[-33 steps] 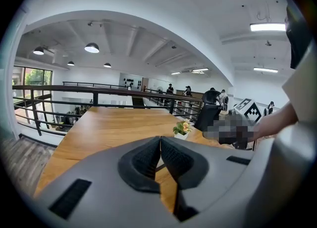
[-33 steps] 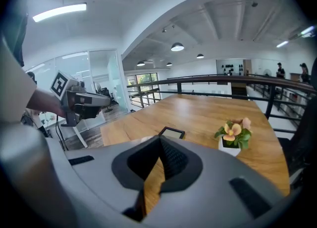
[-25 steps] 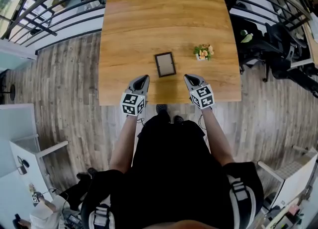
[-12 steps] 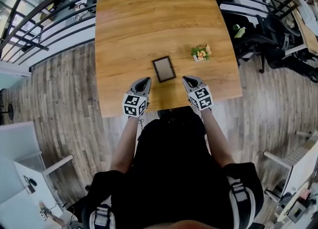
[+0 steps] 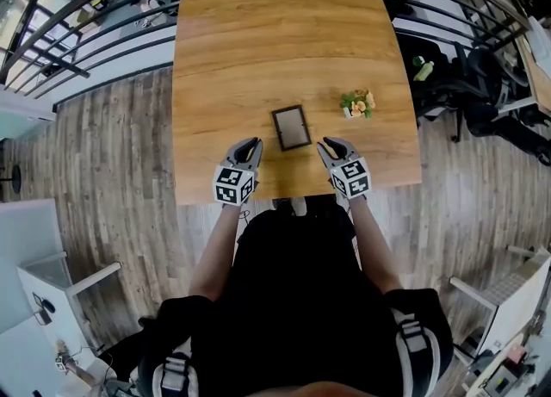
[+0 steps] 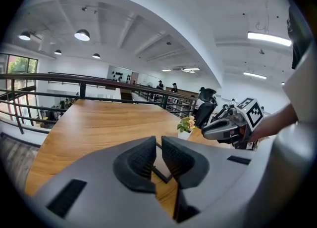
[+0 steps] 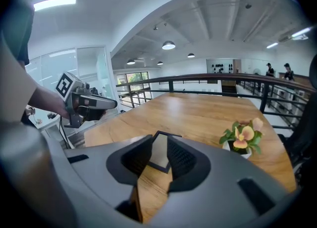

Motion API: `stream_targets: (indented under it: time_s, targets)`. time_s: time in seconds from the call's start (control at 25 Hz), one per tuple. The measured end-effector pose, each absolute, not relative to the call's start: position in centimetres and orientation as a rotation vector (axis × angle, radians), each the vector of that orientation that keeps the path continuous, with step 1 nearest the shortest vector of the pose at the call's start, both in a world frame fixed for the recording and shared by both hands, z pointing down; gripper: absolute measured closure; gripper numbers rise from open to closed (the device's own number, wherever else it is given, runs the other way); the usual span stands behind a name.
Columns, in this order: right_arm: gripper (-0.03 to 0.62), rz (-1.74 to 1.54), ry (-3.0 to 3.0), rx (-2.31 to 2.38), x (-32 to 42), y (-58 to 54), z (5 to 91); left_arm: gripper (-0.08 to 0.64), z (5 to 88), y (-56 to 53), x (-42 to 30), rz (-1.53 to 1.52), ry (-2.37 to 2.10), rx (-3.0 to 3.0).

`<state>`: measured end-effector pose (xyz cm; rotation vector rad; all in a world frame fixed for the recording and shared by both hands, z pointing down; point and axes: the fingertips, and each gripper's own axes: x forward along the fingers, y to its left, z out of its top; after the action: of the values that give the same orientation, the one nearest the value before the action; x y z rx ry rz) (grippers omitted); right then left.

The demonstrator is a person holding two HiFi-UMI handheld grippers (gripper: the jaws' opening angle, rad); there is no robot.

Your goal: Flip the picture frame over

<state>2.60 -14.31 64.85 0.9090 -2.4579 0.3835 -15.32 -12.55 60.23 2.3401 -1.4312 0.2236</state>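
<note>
The left hand-held gripper (image 6: 158,143) has its jaws drawn together to a thin slit with nothing held in it. The right hand-held gripper (image 7: 159,146) is opening its jaws, and the narrow gap between the pads is empty. Both hover over the near edge of the tabletop (image 5: 258,42), tips angled inward toward each other, each carried on a bare forearm of the person standing at that edge. Between the two and just ahead of them lies the picture frame (image 5: 291,127) – flat on the wood, dark-rimmed with a pale grey panel facing up, touched by neither. To its right, a little further off, stands a small pot of orange flowers (image 5: 356,103). Beyond the tabletop runs a black railing (image 5: 52,35) – and office chairs (image 5: 482,77) stand to the right on the plank floor (image 5: 112,154).
</note>
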Motion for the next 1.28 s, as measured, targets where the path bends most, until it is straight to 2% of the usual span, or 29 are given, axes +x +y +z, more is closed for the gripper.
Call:
stream_targets:
  time_s: [0.08, 0.2, 0.28, 0.44, 0.56, 1.28]
  targets:
    - [0.427, 0.387, -2.471, 0.906, 2.3, -14.9, 64.7, 0.525, 60.1, -13.1, -16.0, 0.211, -1.456, 2.327]
    - [0.327, 0.393, -2.482, 0.911, 2.0, -16.1, 64.7, 0.356, 60.2, -14.4, -16.4, 0.212, -1.473, 2.311]
    - [0.272, 0.395, -2.482, 0.922, 2.2, -16.5, 64.7, 0.328, 60.3, -14.9, -16.0, 0.222, -1.466, 2.310]
    - [0.209, 0.391, -2.491, 0.939, 2.5, -17.4, 64.7, 0.287, 60.9, -15.5, -15.2, 0.243, -1.453, 2.312]
    - [0.190, 0.397, -2.486, 0.940, 2.6, -18.0, 65.0, 0.279, 61.4, -16.0, -14.9, 0.244, -1.437, 2.304]
    - [0.193, 0.471, -2.400, 0.830, 3.2, -19.8, 68.4, 0.281, 69.7, -16.4, -12.1, 0.345, -1.323, 2.123]
